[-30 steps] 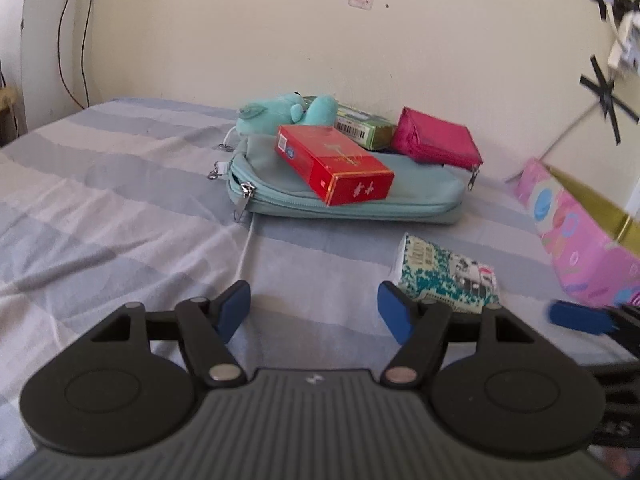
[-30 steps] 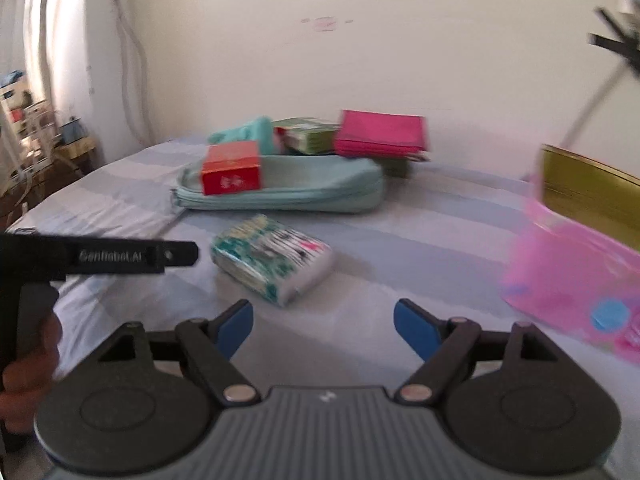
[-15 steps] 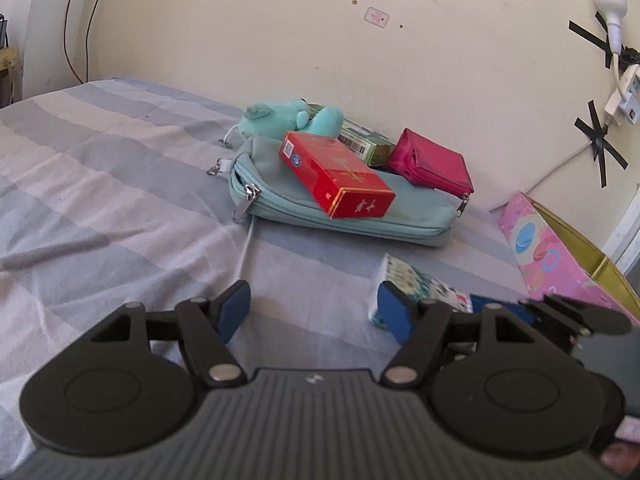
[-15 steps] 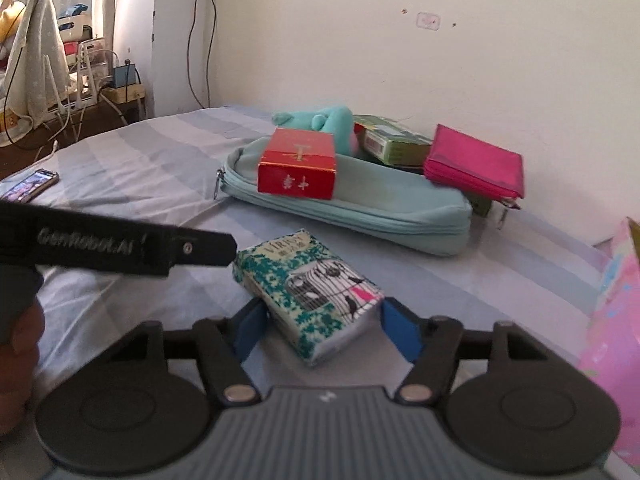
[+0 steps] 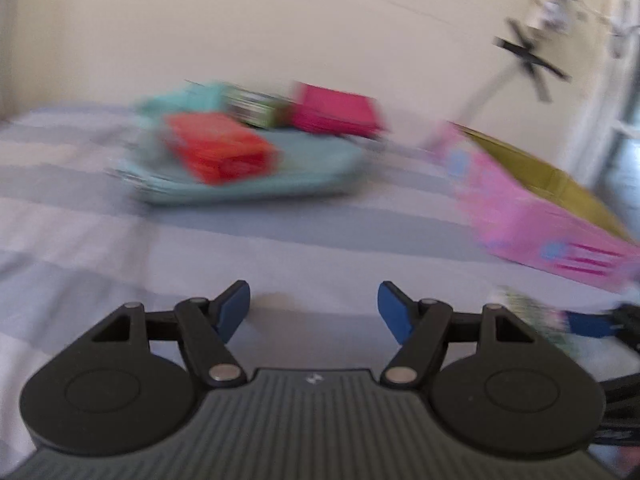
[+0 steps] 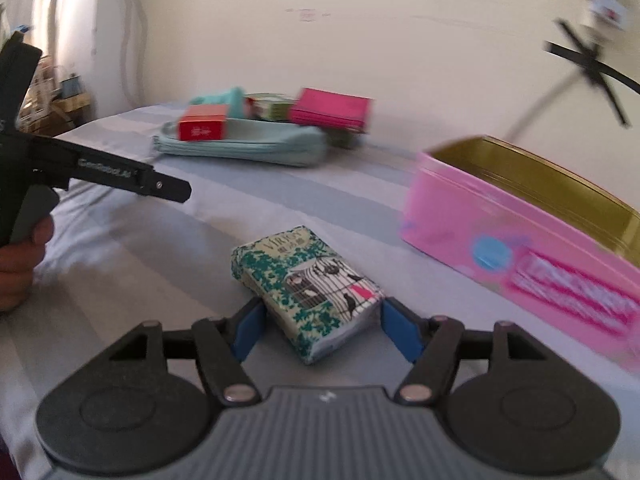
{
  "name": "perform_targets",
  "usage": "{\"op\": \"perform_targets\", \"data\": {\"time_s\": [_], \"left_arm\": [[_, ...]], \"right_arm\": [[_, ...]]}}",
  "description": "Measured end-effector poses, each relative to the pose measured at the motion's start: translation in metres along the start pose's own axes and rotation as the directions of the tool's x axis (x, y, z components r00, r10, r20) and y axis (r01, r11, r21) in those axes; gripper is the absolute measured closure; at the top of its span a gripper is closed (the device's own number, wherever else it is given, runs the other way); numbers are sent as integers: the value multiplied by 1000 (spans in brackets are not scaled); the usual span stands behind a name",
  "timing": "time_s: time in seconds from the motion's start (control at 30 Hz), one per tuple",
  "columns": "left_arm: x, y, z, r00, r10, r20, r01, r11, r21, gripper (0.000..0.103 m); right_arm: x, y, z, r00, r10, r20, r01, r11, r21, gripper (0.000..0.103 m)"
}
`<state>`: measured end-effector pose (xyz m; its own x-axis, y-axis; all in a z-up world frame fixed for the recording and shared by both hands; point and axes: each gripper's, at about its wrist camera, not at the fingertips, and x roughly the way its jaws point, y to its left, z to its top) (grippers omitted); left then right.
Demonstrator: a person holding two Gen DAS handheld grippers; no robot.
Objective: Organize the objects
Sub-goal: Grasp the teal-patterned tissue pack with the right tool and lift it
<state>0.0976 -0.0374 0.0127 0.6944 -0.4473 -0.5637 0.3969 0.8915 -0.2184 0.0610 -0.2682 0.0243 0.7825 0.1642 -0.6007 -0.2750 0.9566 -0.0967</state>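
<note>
well, striped grey bedsheet (image 6: pixel 320 196), cream wall (image 6: pixel 360 40) behind, taped cable (image 6: pixel 592 68)

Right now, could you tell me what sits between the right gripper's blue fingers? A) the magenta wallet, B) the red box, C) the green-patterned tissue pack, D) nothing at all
C: in the right wrist view the tissue pack sits between the right gripper's blue fingers, while the red box and magenta wallet rest far back on the teal pouch.

Glossy plastic-wrapped tissue pack (image 6: pixel 308 288); shiny metal tin (image 6: pixel 520 216); matt cloth bedsheet (image 6: pixel 248 200).
</note>
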Motion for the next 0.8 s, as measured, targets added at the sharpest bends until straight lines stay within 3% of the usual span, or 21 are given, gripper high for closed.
{"op": "perform_targets", "data": {"time_s": [0.1,0.23,0.37,0.5,0.67,0.8], "left_arm": [[3,-36,0,990,-130,-59,132,991,33,31],[9,-73,2,968,-215,-128,227,969,92,32],[28,-90,-1,943,-239,-230,262,962,77,36],[32,-97,-4,943,-238,-233,262,962,77,39],[33,-112,-4,930,-263,-255,295,951,95,46],[31,-123,-5,935,-250,-250,287,950,123,48]], "right_arm": [[-9,-7,-8,1000,-29,4,28,999,25,27],[-13,-10,-13,1000,-27,11,27,999,23,24],[-9,-12,-12,1000,-9,21,8,999,37,24],[-10,-10,-14,1000,8,26,-9,999,39,26],[-7,-12,-14,999,32,16,-33,998,52,29],[-9,-15,-16,999,27,24,-28,996,80,39]]}}
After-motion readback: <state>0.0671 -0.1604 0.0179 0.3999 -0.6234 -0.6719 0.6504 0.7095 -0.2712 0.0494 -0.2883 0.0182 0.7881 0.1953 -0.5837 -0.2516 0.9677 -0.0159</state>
